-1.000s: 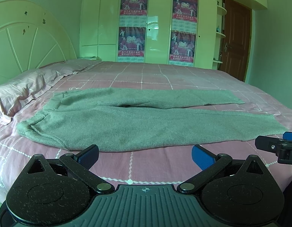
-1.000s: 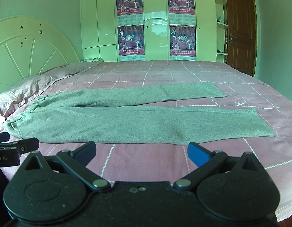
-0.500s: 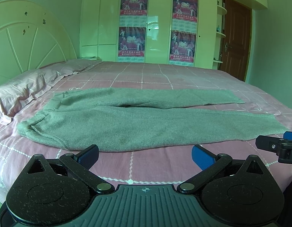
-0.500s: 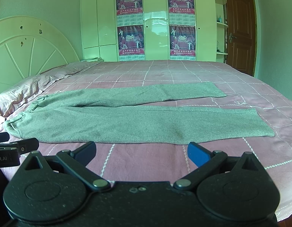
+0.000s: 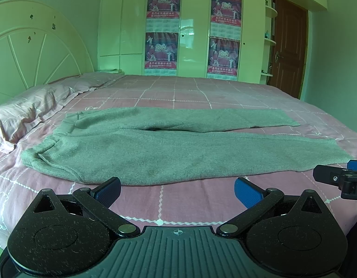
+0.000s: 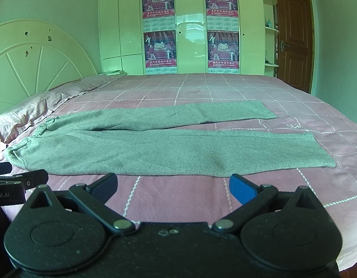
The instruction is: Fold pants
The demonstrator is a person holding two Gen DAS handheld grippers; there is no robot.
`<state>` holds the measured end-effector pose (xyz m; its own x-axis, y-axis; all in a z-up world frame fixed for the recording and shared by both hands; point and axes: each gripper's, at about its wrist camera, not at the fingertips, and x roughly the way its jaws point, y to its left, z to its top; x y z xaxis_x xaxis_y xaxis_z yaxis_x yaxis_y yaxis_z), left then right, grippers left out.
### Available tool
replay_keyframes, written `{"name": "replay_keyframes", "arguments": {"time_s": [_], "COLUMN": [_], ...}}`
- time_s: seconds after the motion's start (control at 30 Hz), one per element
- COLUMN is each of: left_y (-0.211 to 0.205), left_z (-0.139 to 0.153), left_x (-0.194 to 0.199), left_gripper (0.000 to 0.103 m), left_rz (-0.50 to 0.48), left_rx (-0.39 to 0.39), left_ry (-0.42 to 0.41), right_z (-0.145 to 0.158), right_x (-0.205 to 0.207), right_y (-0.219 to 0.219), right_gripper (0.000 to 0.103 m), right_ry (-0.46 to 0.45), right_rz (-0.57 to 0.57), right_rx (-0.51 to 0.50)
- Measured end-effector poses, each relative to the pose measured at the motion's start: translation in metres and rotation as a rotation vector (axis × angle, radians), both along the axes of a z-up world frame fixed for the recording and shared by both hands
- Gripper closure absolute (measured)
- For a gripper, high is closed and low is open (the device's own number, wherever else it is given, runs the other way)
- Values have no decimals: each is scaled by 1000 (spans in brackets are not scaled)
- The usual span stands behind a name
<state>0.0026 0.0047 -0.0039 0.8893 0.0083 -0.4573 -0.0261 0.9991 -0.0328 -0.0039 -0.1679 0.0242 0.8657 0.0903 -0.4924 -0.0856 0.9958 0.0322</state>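
Note:
Grey pants (image 5: 169, 153) lie flat on the pink checked bed (image 5: 190, 199), waistband at the left, both legs stretched to the right and spread slightly apart. They also show in the right wrist view (image 6: 155, 150). My left gripper (image 5: 177, 191) is open and empty, just in front of the near leg's edge towards the waist end. My right gripper (image 6: 173, 185) is open and empty, just in front of the near leg's middle. The right gripper's tip shows at the right edge of the left wrist view (image 5: 340, 178).
A pink pillow (image 5: 27, 113) lies at the left by the white headboard (image 5: 34, 53). White wardrobe doors with red posters (image 5: 162, 30) stand behind the bed. A brown door (image 5: 287, 46) is at the back right. The bed's near edge is under both grippers.

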Motion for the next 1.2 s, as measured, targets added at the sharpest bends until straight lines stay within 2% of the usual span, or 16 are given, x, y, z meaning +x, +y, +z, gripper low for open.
{"name": "replay_keyframes", "arguments": {"time_s": [1.2], "left_y": [-4], "left_z": [0], "left_x": [1], "left_gripper": [0], "left_rz": [0], "left_rx": [10], "left_ry": [11], "right_z": [-4], "right_x": [0], "right_y": [1], "right_gripper": [6], "right_ry": [4], "right_rz": [0], "right_rx": [2]}}
